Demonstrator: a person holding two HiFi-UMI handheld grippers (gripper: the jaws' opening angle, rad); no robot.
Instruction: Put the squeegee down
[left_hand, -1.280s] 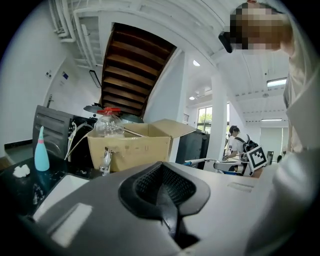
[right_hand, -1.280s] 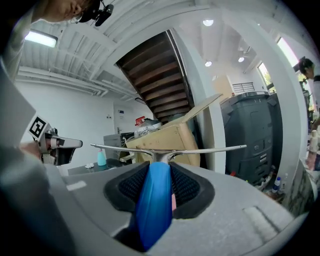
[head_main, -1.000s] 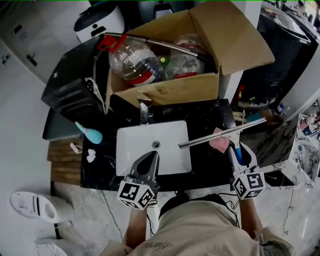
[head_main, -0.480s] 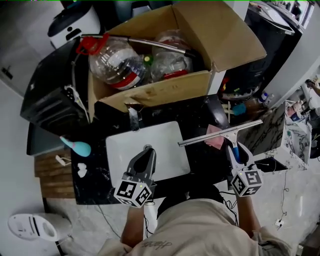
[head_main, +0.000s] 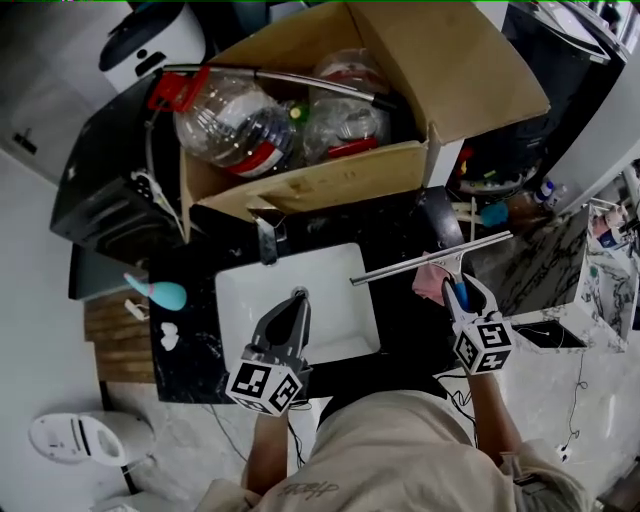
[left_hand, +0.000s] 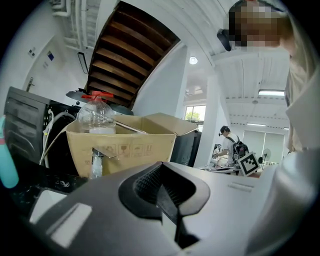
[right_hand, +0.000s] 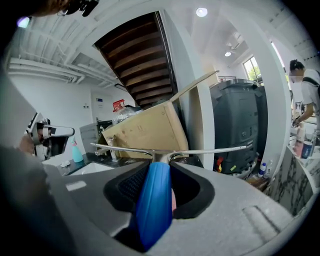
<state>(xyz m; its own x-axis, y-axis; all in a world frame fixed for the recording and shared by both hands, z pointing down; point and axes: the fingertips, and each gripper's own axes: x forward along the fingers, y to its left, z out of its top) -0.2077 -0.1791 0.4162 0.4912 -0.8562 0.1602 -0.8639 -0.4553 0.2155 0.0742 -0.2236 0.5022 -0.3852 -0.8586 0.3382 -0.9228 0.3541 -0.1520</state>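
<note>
My right gripper (head_main: 462, 290) (right_hand: 159, 165) is shut on the blue handle (right_hand: 154, 204) of the squeegee (head_main: 430, 257). The squeegee's long metal blade (right_hand: 170, 149) runs crosswise in front of the jaws, over the dark counter (head_main: 195, 330) just right of the white sink (head_main: 240, 295). A pink cloth (head_main: 430, 282) lies under the blade's right half. My left gripper (head_main: 290, 318) (left_hand: 165, 192) is shut with nothing in it, over the sink's front part.
A cardboard box (head_main: 330, 180) with plastic bottles (head_main: 235, 125) stands behind the sink, with a tap (head_main: 265, 240) in front of it. A teal spray bottle (head_main: 158, 292) lies at the counter's left. Dark bins (right_hand: 235, 127) and clutter stand to the right.
My right gripper has come down and slightly back with the squeegee, and the blade now sits lower over the counter. The left gripper has shifted a little over the sink.
</note>
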